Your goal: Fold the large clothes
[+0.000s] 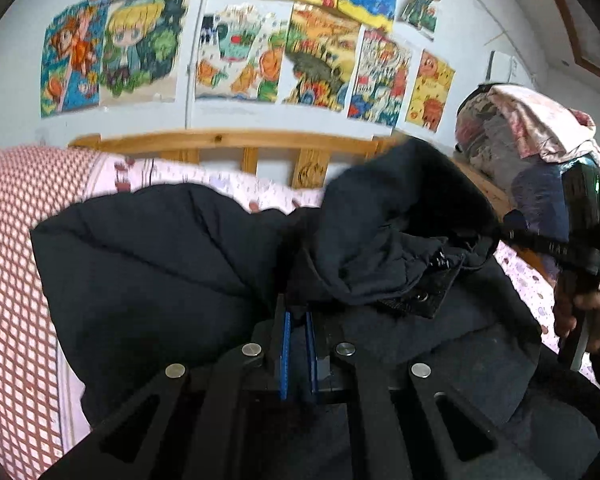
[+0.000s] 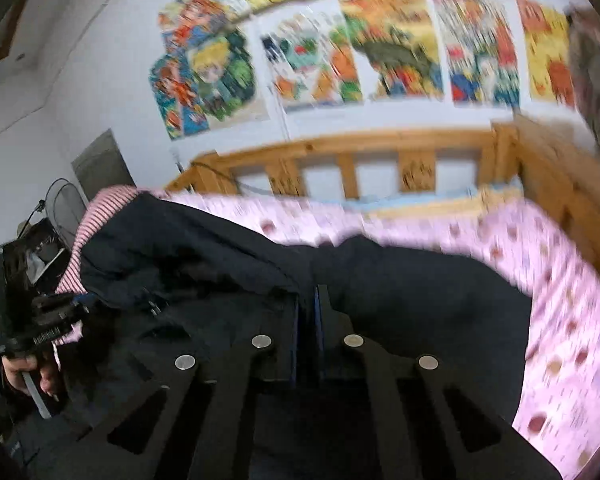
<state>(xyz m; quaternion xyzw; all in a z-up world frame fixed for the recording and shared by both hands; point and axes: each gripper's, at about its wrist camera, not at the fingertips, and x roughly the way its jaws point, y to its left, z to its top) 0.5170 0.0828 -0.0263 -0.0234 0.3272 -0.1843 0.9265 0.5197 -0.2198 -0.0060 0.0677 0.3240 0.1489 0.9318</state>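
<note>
A large dark navy padded jacket (image 1: 160,260) lies spread over the bed, with one part bunched and lifted in a fold at the middle right. My left gripper (image 1: 298,316) has its blue pads (image 1: 286,340) nearly together with jacket cloth pinched between them. In the right wrist view my right gripper (image 2: 307,304) is shut on the edge of the jacket (image 2: 412,296). Each gripper also shows in the other view, held by a hand: the right gripper (image 1: 512,232) at the raised fold, the left gripper (image 2: 72,308) at the jacket's left side.
The pink patterned bed sheet (image 2: 560,320) lies under the jacket. A red-and-white checked blanket (image 1: 12,260) is at the left. A wooden bed rail (image 1: 220,140) runs along the wall of coloured drawings (image 1: 236,52). A pile of bagged clothes (image 1: 532,140) sits at the right, a fan (image 2: 64,204) at the left.
</note>
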